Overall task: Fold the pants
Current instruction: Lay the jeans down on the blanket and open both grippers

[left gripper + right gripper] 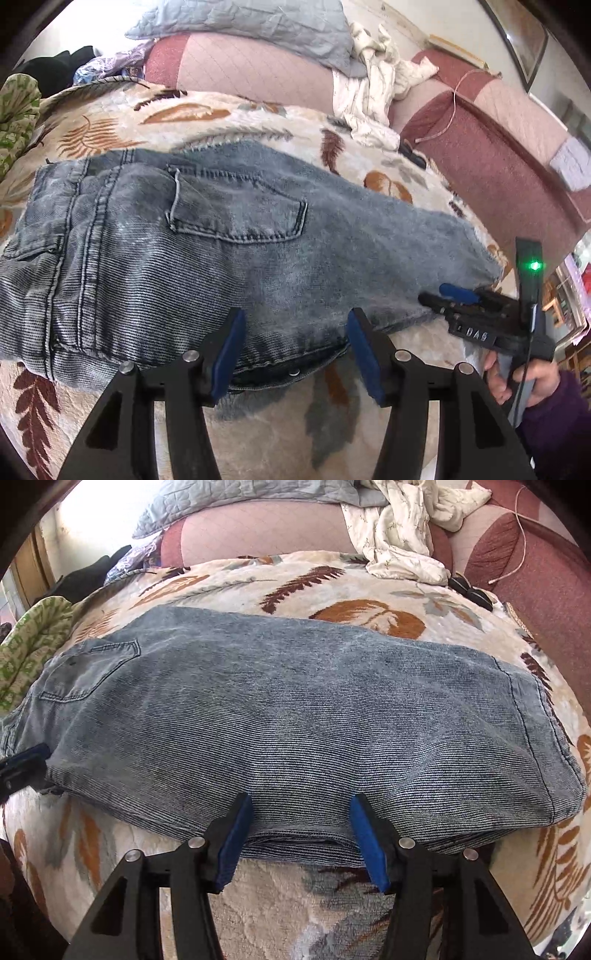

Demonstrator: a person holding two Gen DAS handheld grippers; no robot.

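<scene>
Blue-padded fingers of the left hand-held gripper (pixel 295 354) are being held apart at the near edge of the faded blue denim pants (pixel 207 251), and no cloth is being pinched between them. The right hand-held gripper (pixel 301 840) is being held the same way further along that edge, its jaws being opened, with the folded denim edge lying just ahead of the pads and not pressed by them.

The pants are being laid flat on a cream plush blanket with brown and orange leaf print (pixel 258 904), spread over a bed. They appear to be already folded lengthwise, one leg over the other. Their long axis is running across both views: the waistband and back pocket (pixel 236 210) are lying to the left, the hem end to the right.

The next fold is judged to be crosswise. It is best done with all layers of the near edge being caught by both grippers at once, the hem end being carried over toward the waistband, and the edges being kept aligned so that no layer is being dragged askew.
</scene>
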